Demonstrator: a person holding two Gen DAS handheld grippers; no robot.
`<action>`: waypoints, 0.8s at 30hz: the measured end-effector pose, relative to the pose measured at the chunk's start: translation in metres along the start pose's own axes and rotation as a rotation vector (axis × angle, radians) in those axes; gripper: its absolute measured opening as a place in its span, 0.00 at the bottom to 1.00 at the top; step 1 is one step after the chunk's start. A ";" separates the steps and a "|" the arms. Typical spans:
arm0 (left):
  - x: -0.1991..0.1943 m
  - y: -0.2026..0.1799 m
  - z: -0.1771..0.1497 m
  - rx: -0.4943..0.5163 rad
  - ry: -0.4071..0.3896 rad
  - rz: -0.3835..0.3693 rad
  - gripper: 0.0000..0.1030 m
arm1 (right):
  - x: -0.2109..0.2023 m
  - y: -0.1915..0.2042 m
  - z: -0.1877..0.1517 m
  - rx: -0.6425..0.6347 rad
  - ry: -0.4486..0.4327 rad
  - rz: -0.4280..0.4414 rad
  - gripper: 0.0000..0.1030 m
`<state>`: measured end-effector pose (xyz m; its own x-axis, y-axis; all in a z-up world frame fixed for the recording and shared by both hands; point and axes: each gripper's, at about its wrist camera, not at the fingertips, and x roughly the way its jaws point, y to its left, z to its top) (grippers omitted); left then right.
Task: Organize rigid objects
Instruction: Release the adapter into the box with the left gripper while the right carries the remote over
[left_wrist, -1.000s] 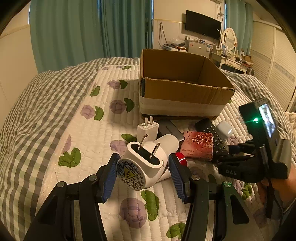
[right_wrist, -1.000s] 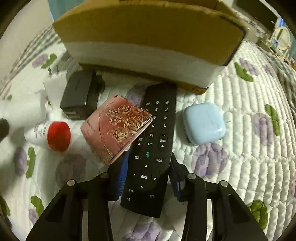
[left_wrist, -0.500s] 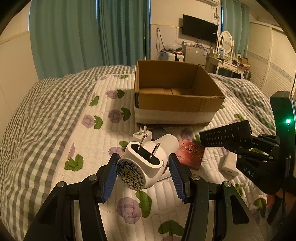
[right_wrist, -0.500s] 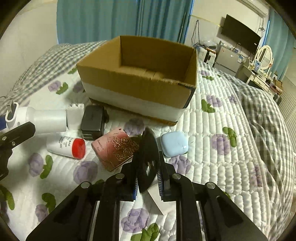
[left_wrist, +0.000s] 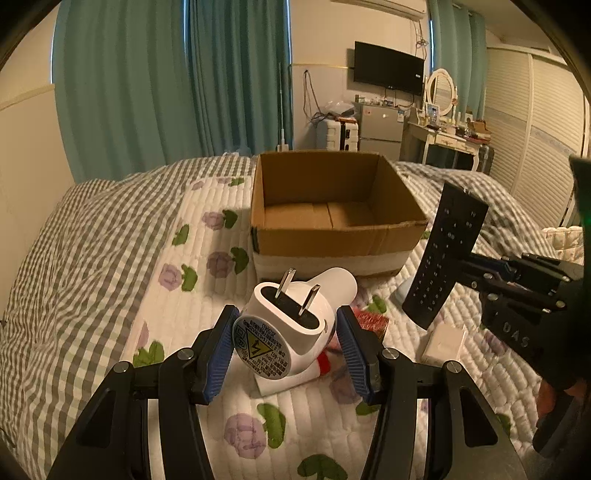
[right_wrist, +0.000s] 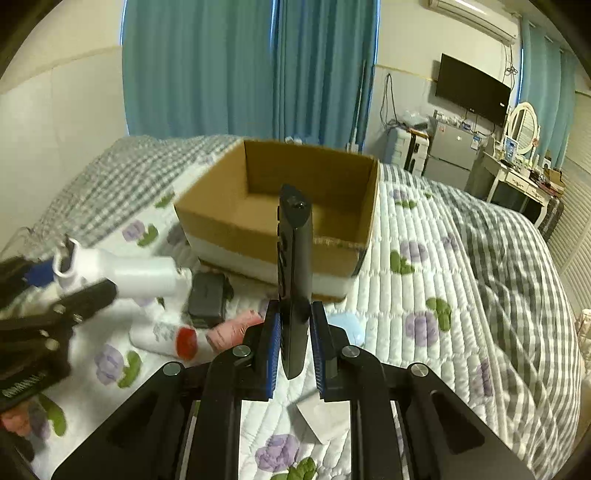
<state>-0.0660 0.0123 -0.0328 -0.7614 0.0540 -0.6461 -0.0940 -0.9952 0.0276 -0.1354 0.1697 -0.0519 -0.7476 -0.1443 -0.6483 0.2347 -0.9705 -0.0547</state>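
A: Item one, white plug adapter (left_wrist: 295, 325)?
B: Held off the bed (left_wrist: 110, 266) in the left claw (left_wrist: 284, 350), blue pads (left_wrist: 218, 354) on its rounded body. Likely light, stiff, smooth plastic; could slip. Avoid the prongs.
A: Item two, black remote (right_wrist: 294, 280)?
B: Gripped edge-on near its lower end by the right claw (right_wrist: 293, 347), before the cardboard box (right_wrist: 280, 206). Long and rigid; a mid-body hold looks steadier.
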 end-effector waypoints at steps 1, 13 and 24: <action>0.000 0.000 0.004 0.001 -0.006 -0.005 0.53 | -0.004 -0.001 0.006 0.004 -0.013 0.003 0.14; 0.029 -0.004 0.097 -0.026 -0.112 0.005 0.53 | -0.015 -0.026 0.118 -0.046 -0.097 0.014 0.14; 0.118 -0.002 0.112 -0.060 -0.024 -0.013 0.63 | 0.046 -0.037 0.126 -0.076 -0.002 -0.004 0.14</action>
<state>-0.2274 0.0293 -0.0233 -0.7757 0.0682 -0.6275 -0.0659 -0.9975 -0.0270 -0.2573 0.1746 0.0160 -0.7495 -0.1411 -0.6467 0.2782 -0.9537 -0.1144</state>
